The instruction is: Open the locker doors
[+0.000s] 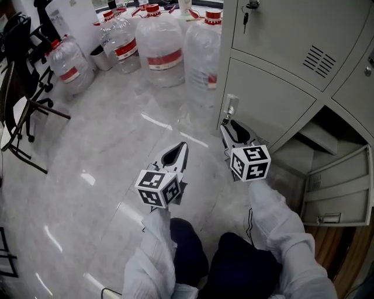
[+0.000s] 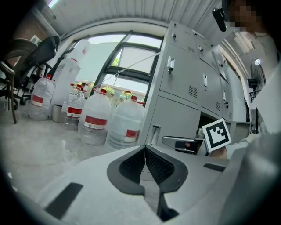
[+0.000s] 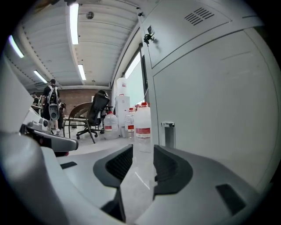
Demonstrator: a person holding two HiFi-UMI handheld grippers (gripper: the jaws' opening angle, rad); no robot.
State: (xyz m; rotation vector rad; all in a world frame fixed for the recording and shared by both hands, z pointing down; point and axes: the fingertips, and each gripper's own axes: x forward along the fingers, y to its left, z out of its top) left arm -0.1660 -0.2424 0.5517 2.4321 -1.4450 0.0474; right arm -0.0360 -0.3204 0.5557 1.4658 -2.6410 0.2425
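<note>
The grey lockers point(image 1: 292, 64) stand at the right. The lower left door point(image 1: 266, 96) is closed, with a small metal handle point(image 1: 229, 108) at its left edge. My right gripper point(image 1: 228, 125) is just below and in front of that handle, its jaws open and empty. In the right gripper view the handle point(image 3: 168, 134) is slightly right of the gap of the right gripper point(image 3: 142, 160). My left gripper point(image 1: 181, 146) hangs over the floor to the left, shut on nothing. The left gripper point(image 2: 145, 151) has its pads touching. The neighbouring lower door point(image 1: 342, 193) hangs open.
Several large water jugs point(image 1: 158, 47) stand on the glossy floor left of the lockers. An office chair point(image 1: 23, 87) is at the far left. A key point(image 1: 246, 14) hangs in the upper door's lock. A person point(image 3: 52, 103) stands far back in the room.
</note>
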